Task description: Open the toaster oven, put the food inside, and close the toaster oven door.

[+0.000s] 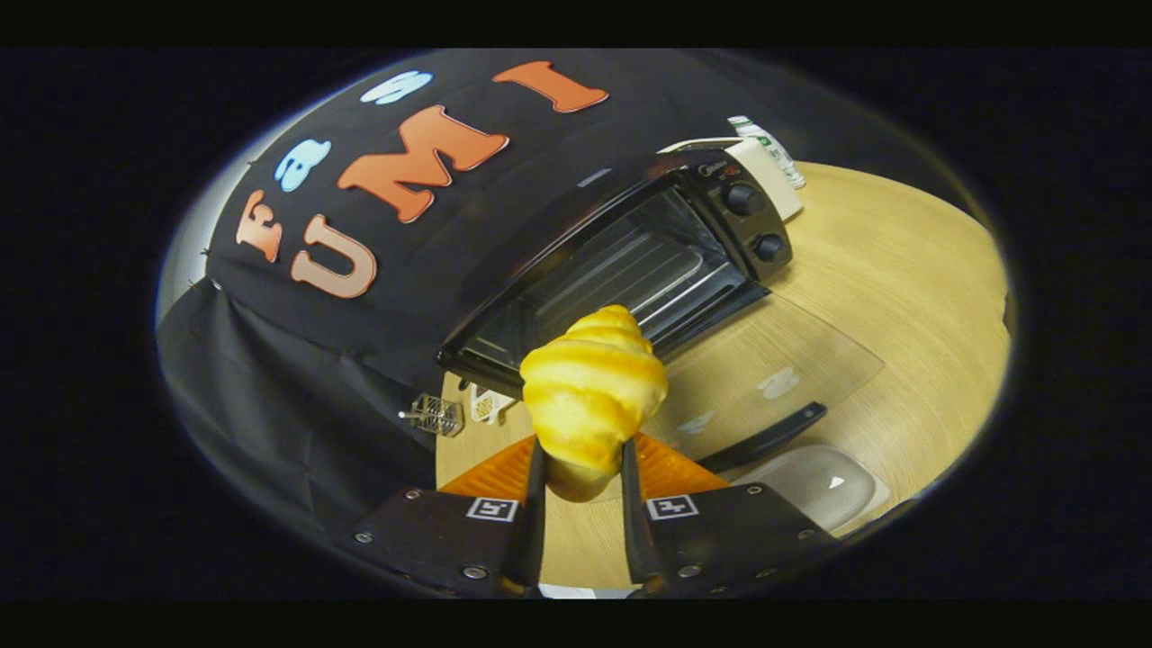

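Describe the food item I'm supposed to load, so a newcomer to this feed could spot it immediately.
Start at the black toaster oven on the wooden table, its glass door folded down open. Just in front of its opening is a croissant, held upright with both fingers of the gripper pressing on its lower end. It is the only golden, ridged, spiral-shaped pastry among dark, hard-edged things.

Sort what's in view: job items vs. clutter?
Job: croissant, clamped in the gripper; toaster oven, its glass door folded down open.
Clutter: white bottle behind the oven; small wire rack; clear tray beside the fingers.
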